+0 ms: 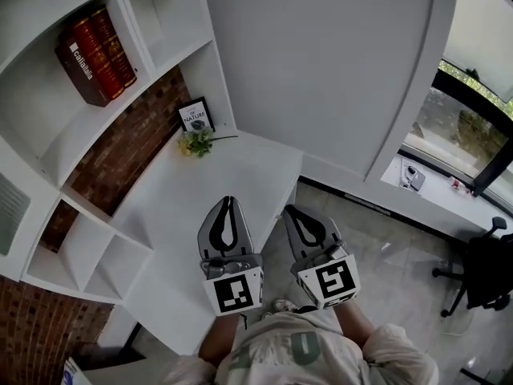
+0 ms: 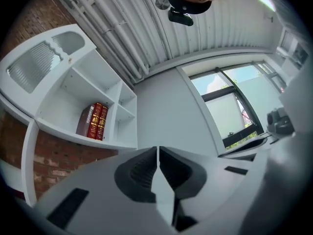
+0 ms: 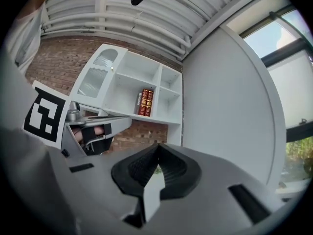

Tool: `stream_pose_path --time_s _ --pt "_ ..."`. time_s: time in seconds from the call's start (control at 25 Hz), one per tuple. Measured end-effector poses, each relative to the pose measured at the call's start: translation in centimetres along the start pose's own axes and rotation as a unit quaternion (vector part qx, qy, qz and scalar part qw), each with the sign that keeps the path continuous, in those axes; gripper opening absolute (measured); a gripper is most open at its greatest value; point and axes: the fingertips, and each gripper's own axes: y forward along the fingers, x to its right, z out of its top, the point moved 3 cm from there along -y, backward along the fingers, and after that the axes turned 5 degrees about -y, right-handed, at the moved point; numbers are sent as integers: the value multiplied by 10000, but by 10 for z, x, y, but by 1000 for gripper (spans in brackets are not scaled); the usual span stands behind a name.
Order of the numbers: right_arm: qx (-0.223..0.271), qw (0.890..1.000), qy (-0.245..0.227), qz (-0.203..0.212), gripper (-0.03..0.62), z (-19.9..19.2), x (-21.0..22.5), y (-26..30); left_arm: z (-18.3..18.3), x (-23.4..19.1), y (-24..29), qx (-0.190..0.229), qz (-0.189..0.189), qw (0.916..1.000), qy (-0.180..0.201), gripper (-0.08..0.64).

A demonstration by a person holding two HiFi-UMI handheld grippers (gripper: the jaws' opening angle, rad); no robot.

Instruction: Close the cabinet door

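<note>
Head view shows left gripper (image 1: 228, 202) and right gripper (image 1: 290, 210) both pinched shut, empty, over the white desk (image 1: 240, 167). The glass-paned cabinet door (image 3: 97, 75), at the shelves' left end, well apart, likely swings lightly; push its stiff frame, not the fragile pane. One shelf holds red books (image 1: 98, 48).
</note>
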Motion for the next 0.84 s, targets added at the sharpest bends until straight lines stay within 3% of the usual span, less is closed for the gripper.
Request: stream_pose_path --time_s 0.84 --pt "-68 9999 38 85 17 -6 -7 23 -26 0 4 -357 -140 9992 -118 26"
